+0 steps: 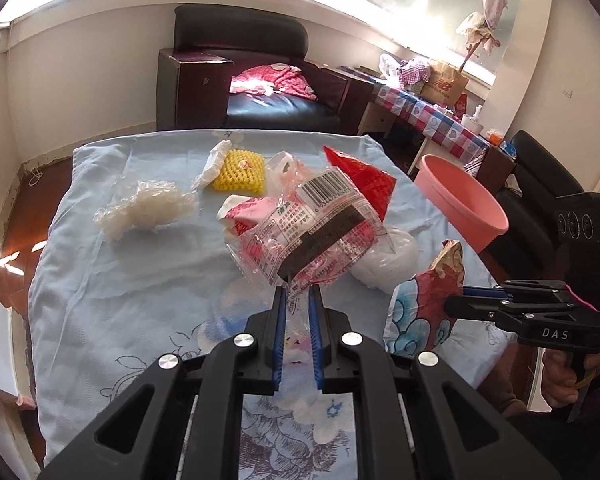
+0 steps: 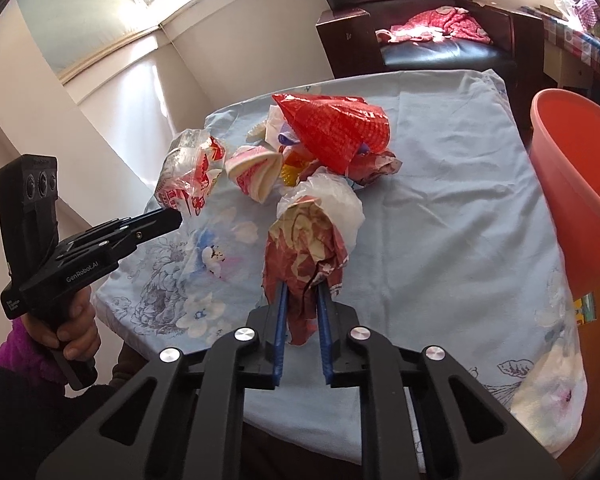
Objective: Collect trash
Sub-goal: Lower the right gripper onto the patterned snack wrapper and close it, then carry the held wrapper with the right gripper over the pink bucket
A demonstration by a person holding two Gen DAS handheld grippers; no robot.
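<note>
The left tongs [image 1: 299, 294] are pinched narrow on the tail of a clear wrapper [image 1: 300, 228] with a barcode, lifted above the middle of the tabletop [image 1: 100, 300]. The right tongs [image 2: 302, 294] are likewise clamped on a crumpled brown paper [image 2: 304, 248], raised above the near right part of the tabletop. Both grips look thin, only an edge of slippery film and a fold of paper, so my guess is either piece could slide out or tear if swung quickly toward the pink tub [image 1: 462, 204] standing off the right edge. The paper rides close to the white bag [image 2: 332, 200] behind it and may drag it along. More trash is left on the tabletop: a red bag [image 1: 364, 178], a yellow foam net [image 1: 240, 172], a wad of clear film [image 1: 144, 208] toward the left edge, and a crushed cup [image 2: 254, 174]. Each hand grips its handle pistol-style, tongs level and pointing toward the far edge, the left hand [image 2: 74, 332] low at the near edge.
</note>
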